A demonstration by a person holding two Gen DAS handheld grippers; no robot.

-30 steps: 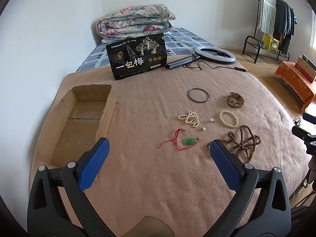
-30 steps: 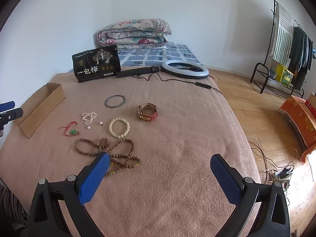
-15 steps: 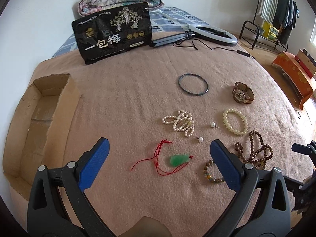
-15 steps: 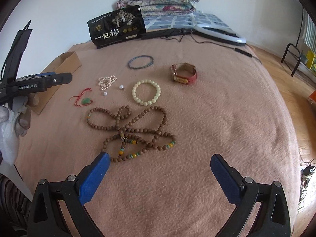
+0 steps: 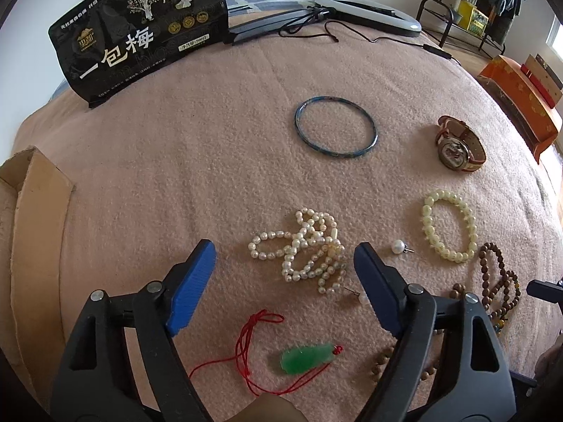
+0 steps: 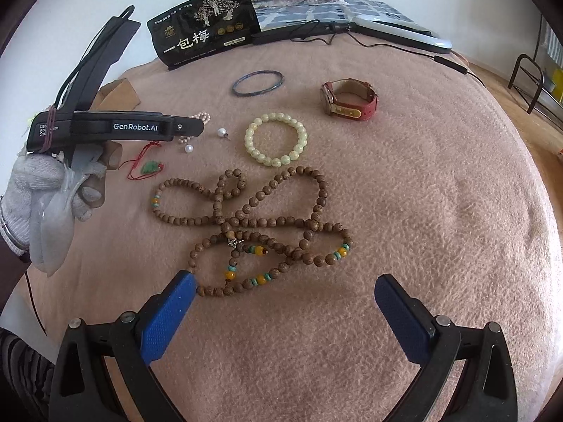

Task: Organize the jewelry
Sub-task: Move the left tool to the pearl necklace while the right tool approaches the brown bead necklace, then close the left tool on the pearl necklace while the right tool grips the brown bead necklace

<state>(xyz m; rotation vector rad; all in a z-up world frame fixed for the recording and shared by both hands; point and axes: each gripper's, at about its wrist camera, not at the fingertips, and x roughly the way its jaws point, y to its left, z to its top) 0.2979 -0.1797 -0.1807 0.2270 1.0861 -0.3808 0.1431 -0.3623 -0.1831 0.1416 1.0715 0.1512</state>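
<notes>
Over pink blanket (image 5: 211, 161), left tongs (image 5: 285, 256), just narrowing, straddle pearl strand (image 5: 302, 246) ungripped; right tongs (image 6: 285, 293) gape empty.

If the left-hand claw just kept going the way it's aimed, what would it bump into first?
Most likely the white pearl strand, which sits between the tips of the left gripper, whose jaws have just been closing but grip nothing. Depth is hard to judge; it may meet the pink blanket just before it.

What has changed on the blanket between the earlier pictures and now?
Both claws came down closer to the jewelry. The left claw now hangs over the pearl strand, and its jaws have just been closing with nothing gripped. The right claw stands open over the wooden beads. The jewelry itself lies as before.
</notes>
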